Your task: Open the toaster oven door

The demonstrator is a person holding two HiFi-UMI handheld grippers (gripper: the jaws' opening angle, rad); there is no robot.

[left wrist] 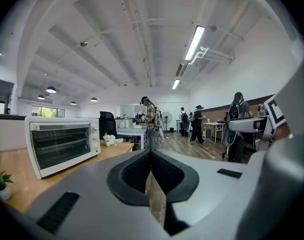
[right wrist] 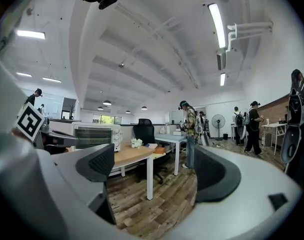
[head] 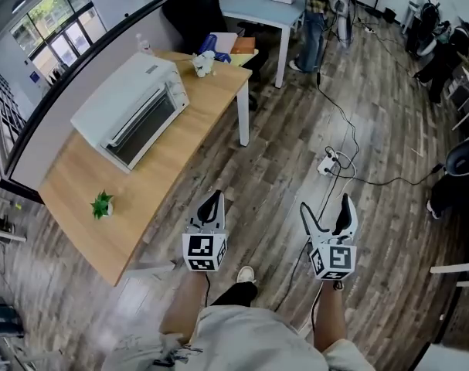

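"Gripping anything at the moment?"

"Nothing. My left claw (head: 211,204) has its jaws pressed together and is empty; its dark pads (left wrist: 134,174) meet along one seam. My right claw (head: 325,207) stands wide apart, and between its jaws there is only bare wooden floor (head: 280,153)."

"Where is the toaster oven?"

"The toaster oven (head: 134,110) sits on the table (head: 79,184), towards the far side, close to the low partition (head: 56,91) that runs along that edge. It is well apart from both claws. Its glass door is shut, with the bar handle running along the door's top edge. The knobs are at the end nearest a small white toy (head: 202,64)."

"And where are you standing?"

"I'm on the floor off the table's near long edge. Both claws are held out in front of me over the boards, not over the table, and the left one is the nearer to it. The oven is ahead and to my left."

"What else is around?"

"A little potted plant (head: 102,204) stands near the table's front edge, on my side of the oven. A power strip (head: 331,161) with a trailing cable lies on the floor beyond my right claw. Farther off, a person (head: 315,14) stands by a second, pale table (head: 257,10)."
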